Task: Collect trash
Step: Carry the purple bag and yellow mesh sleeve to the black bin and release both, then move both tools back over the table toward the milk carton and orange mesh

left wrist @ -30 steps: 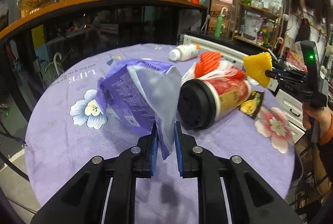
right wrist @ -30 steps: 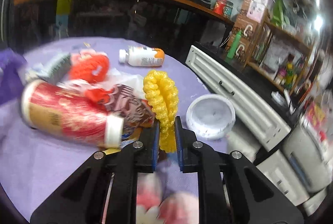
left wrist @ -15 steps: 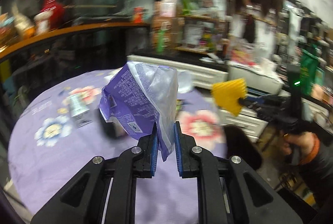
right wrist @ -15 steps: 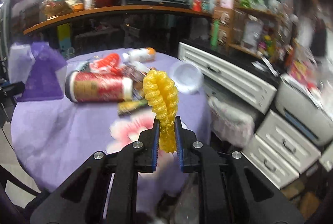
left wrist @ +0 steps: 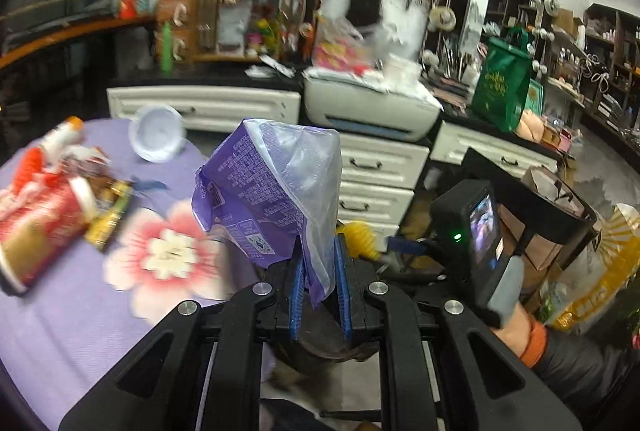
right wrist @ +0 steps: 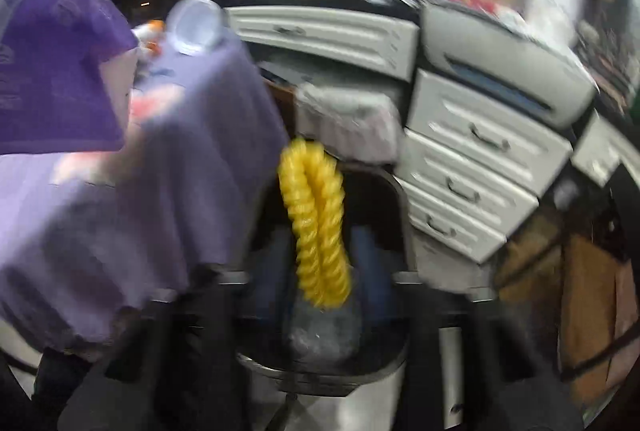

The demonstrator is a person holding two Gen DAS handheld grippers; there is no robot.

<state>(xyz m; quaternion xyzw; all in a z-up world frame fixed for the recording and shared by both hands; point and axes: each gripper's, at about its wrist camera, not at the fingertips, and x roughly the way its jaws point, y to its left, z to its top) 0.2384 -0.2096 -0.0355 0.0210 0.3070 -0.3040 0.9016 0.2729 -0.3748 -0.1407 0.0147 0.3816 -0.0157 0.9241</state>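
Observation:
My left gripper (left wrist: 319, 283) is shut on a purple plastic wrapper (left wrist: 268, 199), held up off the table's right edge over a dark bin (left wrist: 320, 343). My right gripper (right wrist: 320, 271) is blurred; a yellow foam net (right wrist: 316, 227) stands between its fingers, over the open round bin (right wrist: 320, 371). The right gripper with the yellow net (left wrist: 360, 235) also shows in the left wrist view, close right of my left fingers. The purple wrapper (right wrist: 52, 63) shows at the left of the right wrist view.
The purple floral table (left wrist: 80, 303) holds a red paper cup (left wrist: 36, 231), a snack packet (left wrist: 108, 215), orange net (left wrist: 28, 163), a white bottle (left wrist: 64, 131) and a white bowl (left wrist: 158, 139). White drawers (left wrist: 372, 171) and a printer (left wrist: 368, 107) stand behind. Brown bags (right wrist: 560, 279) sit right.
Both grippers have swung right, away from the tabletop, with the wrapper and yellow net. They have come close together above the bin beside the table.

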